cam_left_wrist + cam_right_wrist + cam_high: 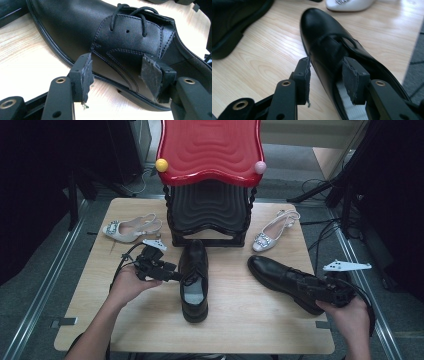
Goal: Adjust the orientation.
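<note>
- The left gripper (pixel 172 276) has its jaws spread, straddling the side of the black leather lace-up shoe (pixel 194 280) at the middle of the pale wooden table (pixel 230 320).
- The right gripper (pixel 312 287) has its jaws parted over the collar of the second black leather shoe (pixel 280 275), lying angled at the table's right.

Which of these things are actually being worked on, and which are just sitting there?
In use:
- left gripper, open at the middle black shoe
- right gripper, open astride the right black shoe

Lying about:
- left white sandal
- right white sandal
- red stool
</note>
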